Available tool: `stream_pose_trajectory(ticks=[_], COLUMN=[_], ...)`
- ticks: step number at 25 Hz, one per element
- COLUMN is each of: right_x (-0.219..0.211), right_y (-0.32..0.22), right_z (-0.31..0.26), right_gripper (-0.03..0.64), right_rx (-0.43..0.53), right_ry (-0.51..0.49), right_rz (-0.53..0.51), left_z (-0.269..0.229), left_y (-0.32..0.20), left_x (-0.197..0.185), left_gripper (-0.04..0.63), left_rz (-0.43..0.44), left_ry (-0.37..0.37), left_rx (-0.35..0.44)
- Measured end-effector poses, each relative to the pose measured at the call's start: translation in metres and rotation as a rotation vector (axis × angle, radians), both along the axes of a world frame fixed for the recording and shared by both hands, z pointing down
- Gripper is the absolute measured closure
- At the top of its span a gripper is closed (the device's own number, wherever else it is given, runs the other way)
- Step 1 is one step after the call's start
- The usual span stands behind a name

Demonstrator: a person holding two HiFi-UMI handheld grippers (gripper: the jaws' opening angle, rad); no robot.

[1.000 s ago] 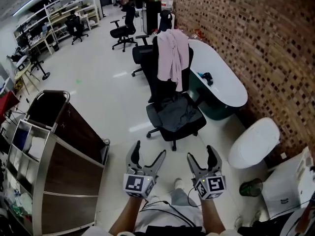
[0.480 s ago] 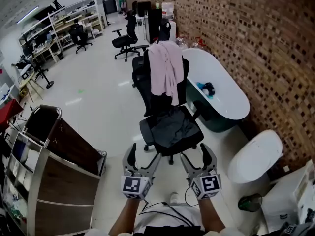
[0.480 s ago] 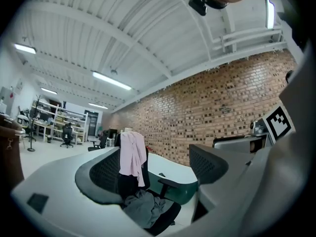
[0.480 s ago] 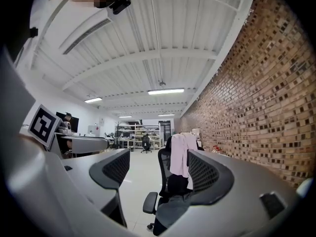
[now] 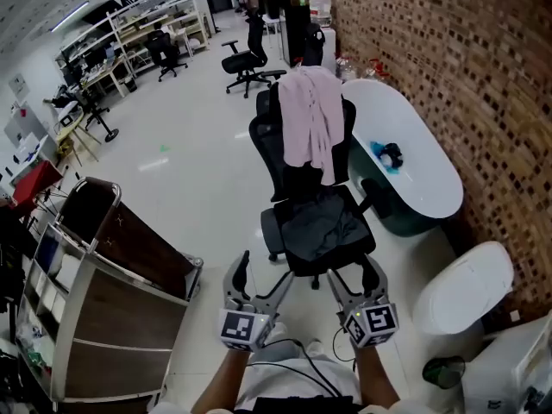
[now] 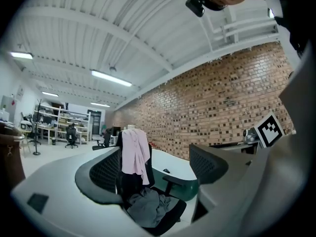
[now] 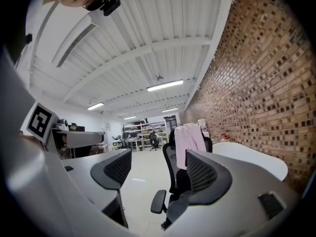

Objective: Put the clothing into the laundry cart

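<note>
Fingers (image 6: 98,174): on the left gripper (image 5: 264,272) they stand spread with nothing between them. Those of the right gripper (image 5: 352,272) are also parted and empty, though they have just narrowed a little.
Aim: both grippers point level at the office chair (image 5: 278,149), side by side and just short of its seat, which looks like a line-up for a first grab.
Clothing: a pink shirt (image 5: 312,119) hangs draped over the chair's backrest, and a dark grey garment (image 5: 323,227) lies crumpled on the seat. Neither is touched.
Likely first pick: the grey garment, being nearest and lowest. The pink shirt should need a lift to clear the backrest.
Laundry cart (image 5: 142,253): it stands to the person's left, near the chair, its dark bin open at the top, so each load needs only a turn to the left.
Beside the chair: a white oval surface (image 5: 423,175) runs along the brick wall (image 5: 466,67).
</note>
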State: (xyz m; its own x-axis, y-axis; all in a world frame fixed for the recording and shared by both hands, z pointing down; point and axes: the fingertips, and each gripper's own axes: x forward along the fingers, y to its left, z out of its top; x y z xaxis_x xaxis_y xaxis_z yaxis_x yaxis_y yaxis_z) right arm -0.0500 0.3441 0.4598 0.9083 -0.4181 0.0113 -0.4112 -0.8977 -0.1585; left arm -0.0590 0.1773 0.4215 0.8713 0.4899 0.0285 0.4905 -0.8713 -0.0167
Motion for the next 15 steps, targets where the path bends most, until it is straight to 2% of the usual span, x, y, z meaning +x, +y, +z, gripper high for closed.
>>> stream_pose_trajectory(ticks=[3, 6, 9, 11, 15], right_x=[0.022, 0.045, 0.075, 0.103, 0.162], right_y=[-0.022, -0.041, -0.043, -0.046, -0.063], right_z=[0.002, 0.011, 0.016, 0.020, 0.022], right_gripper=[0.252, 0.252, 0.252, 0.252, 0.252], right_rx=[0.007, -0.013, -0.018, -0.045, -0.093], right_ry=[-0.001, -0.001, -0.009, -0.026, -0.033], right_rz=[-0.048, -0.083, -0.072, -0.061, -0.049], left_z=[-0.001, 0.009, 0.017, 0.017, 0.030], left_y=[-0.004, -0.013, -0.026, -0.045, -0.087], left_x=[0.023, 0.054, 0.098, 0.131, 0.192], left_gripper=[0.180, 0.181, 0.181, 0.181, 0.190], left_rz=[-0.020, 0.000, 0.027, 0.017, -0.012], left_ry=[-0.017, -0.005, 0.009, 0.017, 0.039], left_rx=[-0.029, 0.001, 0.001, -0.033, -0.052])
